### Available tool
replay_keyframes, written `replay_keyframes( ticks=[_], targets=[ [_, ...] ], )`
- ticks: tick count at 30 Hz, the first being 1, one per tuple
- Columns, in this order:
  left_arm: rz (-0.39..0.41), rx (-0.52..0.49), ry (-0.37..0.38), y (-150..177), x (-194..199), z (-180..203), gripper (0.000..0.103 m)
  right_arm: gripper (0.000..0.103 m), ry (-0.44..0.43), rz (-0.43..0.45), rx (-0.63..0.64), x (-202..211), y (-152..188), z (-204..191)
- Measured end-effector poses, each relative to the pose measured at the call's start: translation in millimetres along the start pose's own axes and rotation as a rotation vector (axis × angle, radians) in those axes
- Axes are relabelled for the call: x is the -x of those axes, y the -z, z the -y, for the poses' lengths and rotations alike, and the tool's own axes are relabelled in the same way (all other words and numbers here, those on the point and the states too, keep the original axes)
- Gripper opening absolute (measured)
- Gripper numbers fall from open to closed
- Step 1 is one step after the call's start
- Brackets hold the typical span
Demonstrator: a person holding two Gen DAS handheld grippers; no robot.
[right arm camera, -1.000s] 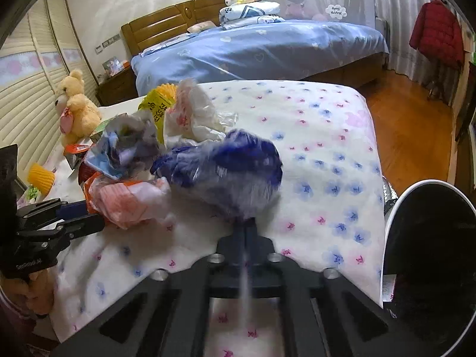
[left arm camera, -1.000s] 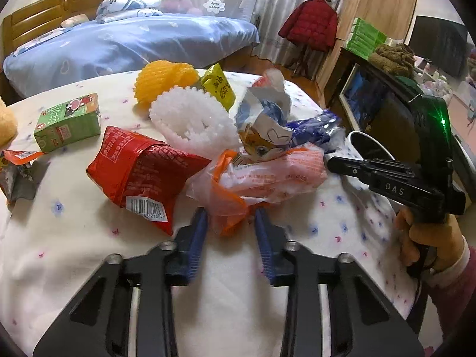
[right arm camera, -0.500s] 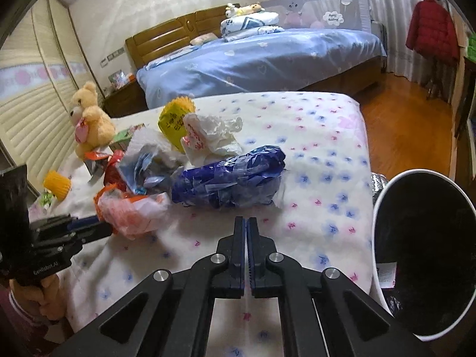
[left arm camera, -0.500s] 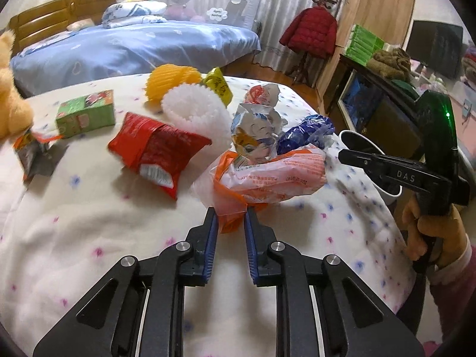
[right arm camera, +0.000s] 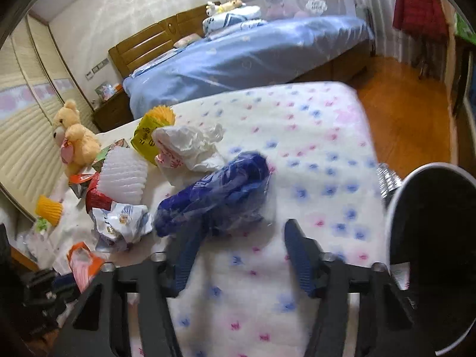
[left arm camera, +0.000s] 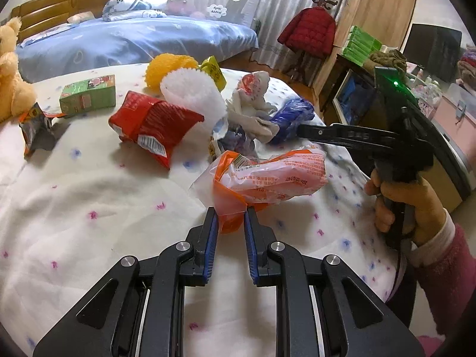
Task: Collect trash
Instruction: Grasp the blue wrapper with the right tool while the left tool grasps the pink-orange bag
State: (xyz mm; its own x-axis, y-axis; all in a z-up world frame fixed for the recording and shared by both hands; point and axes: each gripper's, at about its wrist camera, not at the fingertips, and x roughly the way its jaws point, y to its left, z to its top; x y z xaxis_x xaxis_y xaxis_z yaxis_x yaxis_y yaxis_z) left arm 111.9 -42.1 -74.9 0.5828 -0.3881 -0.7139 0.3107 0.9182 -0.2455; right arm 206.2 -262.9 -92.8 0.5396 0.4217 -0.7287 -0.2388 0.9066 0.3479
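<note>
The orange-and-pink plastic bag (left arm camera: 267,175) lies crumpled near the middle of the flowered bed sheet (left arm camera: 89,196), its orange end lifted. Behind it sit a grey-blue crumpled wrapper (right arm camera: 122,223), a white plastic bag (left arm camera: 253,104) and a blue plastic bag (right arm camera: 217,196). Left of these lies a red snack packet (left arm camera: 151,125), with white foam netting (left arm camera: 190,95), yellow netting (left arm camera: 166,65) and a green carton (left arm camera: 87,95) beyond.

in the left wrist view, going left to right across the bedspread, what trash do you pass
crumpled grey-and-orange foil wrapper → green cardboard carton → red foil snack bag → white foam fruit net → crumpled white plastic bag with red print → blue plastic bag
</note>
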Motion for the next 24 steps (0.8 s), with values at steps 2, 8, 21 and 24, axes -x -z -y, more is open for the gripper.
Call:
replay_keyframes(
  ticks=[2, 8, 21, 24],
  targets=[
    [-0.002, 0.003, 0.002, 2, 0, 0, 0.016, 0.000, 0.014, -0.015, 0.014, -4, 3, -3],
    [0.005, -0.013, 0.025, 1, 3, 5, 0.016, 0.000, 0.001, 0.025, 0.032, 12, 15, -10],
    [0.056, 0.083, -0.037, 8, 25, -30, 0.016, 0.052, -0.049, 0.019, -0.194, -3, 8, -11],
    [0.059, 0.116, -0.045, 11, 26, -41, 0.016, 0.057, -0.067, 0.027, -0.262, -14, 0, -12]
  ],
)
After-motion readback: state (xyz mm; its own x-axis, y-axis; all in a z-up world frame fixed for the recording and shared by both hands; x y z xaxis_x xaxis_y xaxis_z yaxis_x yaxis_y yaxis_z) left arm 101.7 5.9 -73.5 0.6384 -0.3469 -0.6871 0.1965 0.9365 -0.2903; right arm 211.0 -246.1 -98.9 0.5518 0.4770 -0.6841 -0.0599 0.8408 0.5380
